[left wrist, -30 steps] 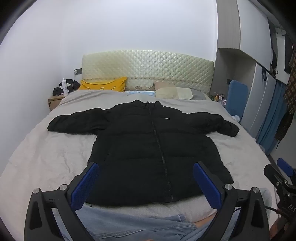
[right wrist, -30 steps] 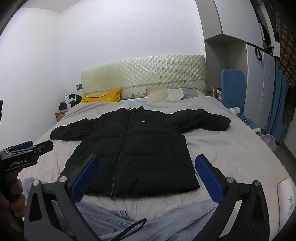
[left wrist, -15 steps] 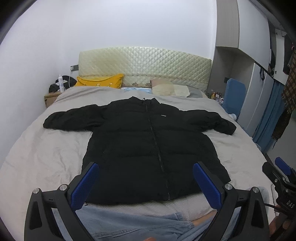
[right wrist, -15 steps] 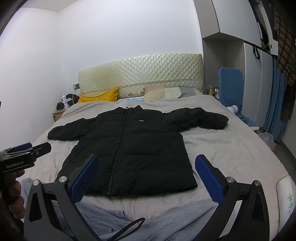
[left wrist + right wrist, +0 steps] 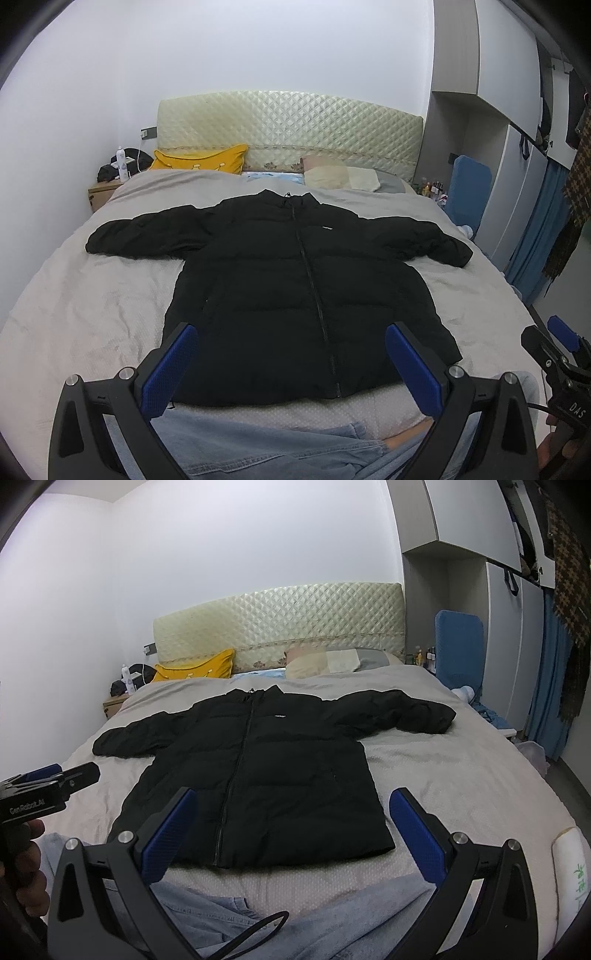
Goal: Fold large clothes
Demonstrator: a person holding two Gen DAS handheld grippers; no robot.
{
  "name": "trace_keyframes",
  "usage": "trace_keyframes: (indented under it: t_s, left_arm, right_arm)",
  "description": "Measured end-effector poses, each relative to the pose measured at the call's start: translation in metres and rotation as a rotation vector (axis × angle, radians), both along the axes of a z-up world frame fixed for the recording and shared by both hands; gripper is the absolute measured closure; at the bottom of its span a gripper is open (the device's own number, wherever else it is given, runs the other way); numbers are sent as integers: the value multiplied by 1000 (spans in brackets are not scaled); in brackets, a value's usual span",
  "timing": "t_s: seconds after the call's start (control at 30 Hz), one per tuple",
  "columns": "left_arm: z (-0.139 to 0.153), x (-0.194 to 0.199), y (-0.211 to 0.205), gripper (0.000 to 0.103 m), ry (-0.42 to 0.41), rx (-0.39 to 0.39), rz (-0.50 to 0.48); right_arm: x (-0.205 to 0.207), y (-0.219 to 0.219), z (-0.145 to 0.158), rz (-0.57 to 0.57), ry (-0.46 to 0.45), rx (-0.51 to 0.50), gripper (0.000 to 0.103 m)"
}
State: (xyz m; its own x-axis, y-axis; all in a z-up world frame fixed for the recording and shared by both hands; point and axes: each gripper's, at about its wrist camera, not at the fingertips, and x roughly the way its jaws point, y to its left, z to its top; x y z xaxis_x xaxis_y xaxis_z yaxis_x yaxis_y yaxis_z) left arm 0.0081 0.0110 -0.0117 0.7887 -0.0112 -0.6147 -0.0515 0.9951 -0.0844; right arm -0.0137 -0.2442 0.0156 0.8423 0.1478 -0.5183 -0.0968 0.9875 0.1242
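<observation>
Blue-padded and spread wide, the left gripper (image 5: 290, 363) and right gripper (image 5: 291, 829) hang at 6 o'clock over the foot of the bed (image 5: 92, 310) — neither holding anything. Beyond them a black puffer jacket (image 5: 295, 295) lies flat, zipped, hem nearest, sleeves reaching toward 9 and 3 o'clock. Bare grey bedspread flanks both sides — wider at 3 o'clock in the right view. A quilted headboard (image 5: 277, 624) stands at 12 o'clock.

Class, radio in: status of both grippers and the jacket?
Left gripper open, right gripper open, both empty. Black jacket flat on bed, unfolded. Nothing blocking.
</observation>
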Motion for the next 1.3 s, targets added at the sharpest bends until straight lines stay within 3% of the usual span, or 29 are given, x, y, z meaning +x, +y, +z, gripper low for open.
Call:
trace_keyframes:
  t_s: [0.63, 0.9, 1.3]
  left_arm:
    - [-1, 2, 4, 1, 6, -6, 10]
    - [-4, 4, 12, 1, 6, -54, 4]
    - [-13, 21, 8, 1, 41, -61, -30]
  right_arm:
    - [-1, -3, 0, -3, 6, 14, 0]
    - [4, -6, -2, -14, 18, 15, 0]
    - [19, -7, -7, -10, 48, 9, 0]
